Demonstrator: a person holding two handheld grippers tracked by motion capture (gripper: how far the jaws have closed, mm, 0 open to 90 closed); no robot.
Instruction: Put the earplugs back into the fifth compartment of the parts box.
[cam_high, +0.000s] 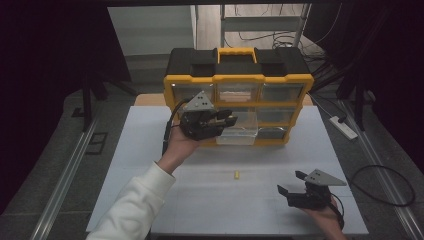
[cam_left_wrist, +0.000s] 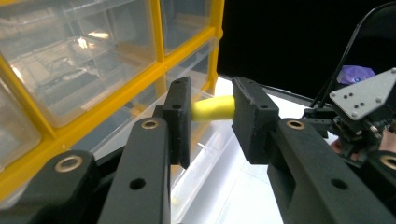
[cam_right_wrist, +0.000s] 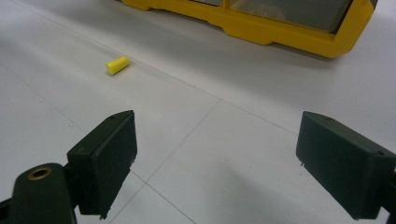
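Left gripper: you are clamping its fingers on a yellow earplug, holding it over the pulled-out drawer of the organizer, likely to drop it in | Right gripper: fingers apart, you are aiming at the second earplug lying on the worktop.

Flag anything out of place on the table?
One yellow earplug lies loose on the white table, apart from the organizer, whose clear drawer is pulled out. The left tongs grip another earplug by it.
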